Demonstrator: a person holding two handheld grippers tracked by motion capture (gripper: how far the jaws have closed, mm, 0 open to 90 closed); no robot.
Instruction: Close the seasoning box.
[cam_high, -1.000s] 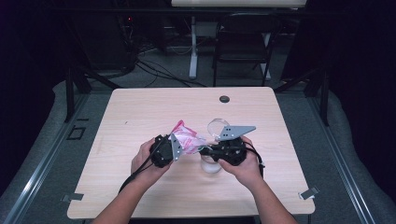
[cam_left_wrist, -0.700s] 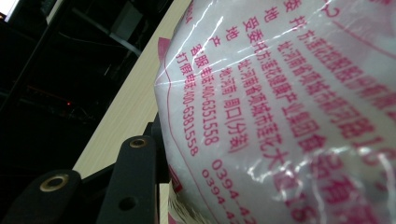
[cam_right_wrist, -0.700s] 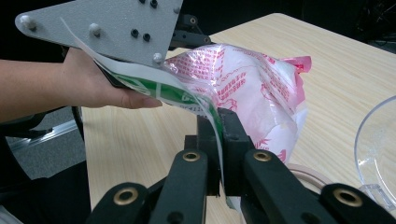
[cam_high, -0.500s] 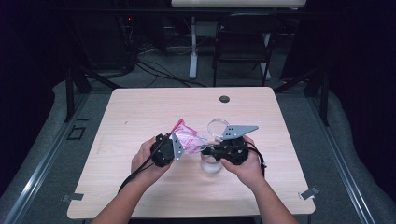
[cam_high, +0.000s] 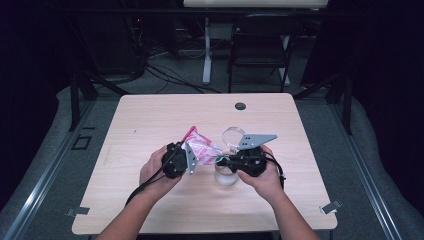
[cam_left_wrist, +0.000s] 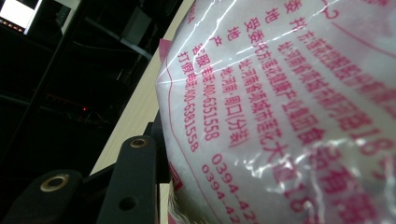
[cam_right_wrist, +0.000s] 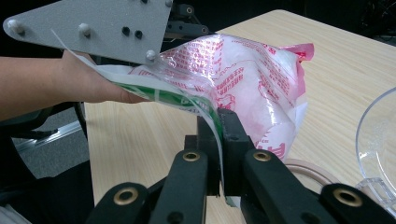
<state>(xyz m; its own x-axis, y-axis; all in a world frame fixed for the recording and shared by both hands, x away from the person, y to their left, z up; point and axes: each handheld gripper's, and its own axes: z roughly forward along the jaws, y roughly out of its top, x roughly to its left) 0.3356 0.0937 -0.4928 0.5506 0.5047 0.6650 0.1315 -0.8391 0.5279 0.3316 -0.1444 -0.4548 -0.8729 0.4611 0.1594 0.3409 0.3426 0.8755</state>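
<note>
Plastic pink-printed bag (cam_high: 202, 150) between both tools, right tool (cam_right_wrist: 218, 122) pinching its edge

The bag (cam_left_wrist: 289, 116) is showing rows of pink Chinese print, most of it too tilted to read surely. Running along it are the phone numbers 400-6551558 and 400-6381558, and below them two more numbers are starting 0394-42, their ends cut off at the picture's edge.

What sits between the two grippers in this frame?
The pink-printed plastic bag spans the gap in the high view: the left gripper holds its body, and the right gripper pinches its green-edged top, seen in the right gripper view.
</note>
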